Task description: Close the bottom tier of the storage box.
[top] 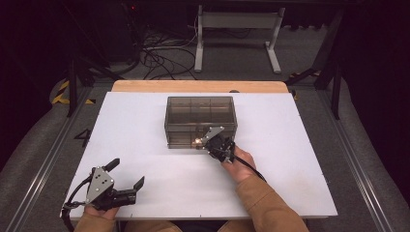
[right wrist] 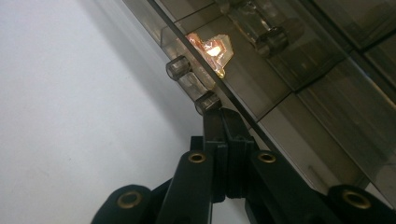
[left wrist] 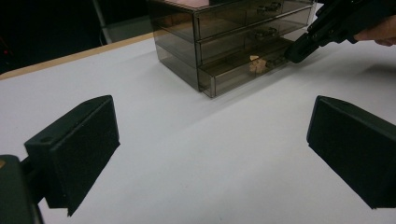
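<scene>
A smoky see-through drawer cabinet [top: 200,113] stands at the middle of the white table [top: 140,140]. Its bottom drawer [left wrist: 233,74] sticks out a little and holds a small orange-tan piece [right wrist: 212,49]. My right gripper [right wrist: 223,119] is shut with nothing between its jaws. Its tips rest against the bottom drawer's front, right beside the clear handle [right wrist: 191,84]. In the high view the right gripper [top: 202,143] reaches the cabinet's front from the near right. My left gripper [top: 126,174] sits open near the table's front left corner, far from the cabinet [left wrist: 224,28].
A wooden strip [top: 193,86] runs along the table's far edge. Beyond it, cables [top: 159,60] lie on the floor beside a white desk frame [top: 237,29]. Bare white table surface stretches between the left gripper and the cabinet.
</scene>
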Action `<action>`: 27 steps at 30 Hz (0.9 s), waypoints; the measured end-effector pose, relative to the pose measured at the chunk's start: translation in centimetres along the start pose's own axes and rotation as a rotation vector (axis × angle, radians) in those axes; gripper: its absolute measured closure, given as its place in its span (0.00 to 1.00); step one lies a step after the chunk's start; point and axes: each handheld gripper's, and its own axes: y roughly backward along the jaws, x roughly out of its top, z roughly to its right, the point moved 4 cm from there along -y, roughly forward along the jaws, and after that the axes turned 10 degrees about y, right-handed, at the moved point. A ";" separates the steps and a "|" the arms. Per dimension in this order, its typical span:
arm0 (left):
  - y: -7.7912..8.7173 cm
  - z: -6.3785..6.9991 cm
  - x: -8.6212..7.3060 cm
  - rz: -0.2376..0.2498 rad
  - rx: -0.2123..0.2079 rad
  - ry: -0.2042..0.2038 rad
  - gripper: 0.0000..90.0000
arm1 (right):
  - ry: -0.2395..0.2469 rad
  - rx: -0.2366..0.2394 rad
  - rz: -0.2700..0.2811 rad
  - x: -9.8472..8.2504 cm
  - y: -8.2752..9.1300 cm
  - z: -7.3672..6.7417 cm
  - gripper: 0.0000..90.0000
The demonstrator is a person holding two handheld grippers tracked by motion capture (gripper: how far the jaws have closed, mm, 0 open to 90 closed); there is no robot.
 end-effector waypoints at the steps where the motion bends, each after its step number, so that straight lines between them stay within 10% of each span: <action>1: 0.0 0.0 0.0 0.000 0.000 0.000 0.03 | -0.001 -0.005 0.001 0.0 -0.1 0.1 1.00; 27: -0.1 0.0 0.0 -0.003 0.003 -0.003 0.03 | -0.062 -0.070 0.050 0.3 -1.2 1.2 1.00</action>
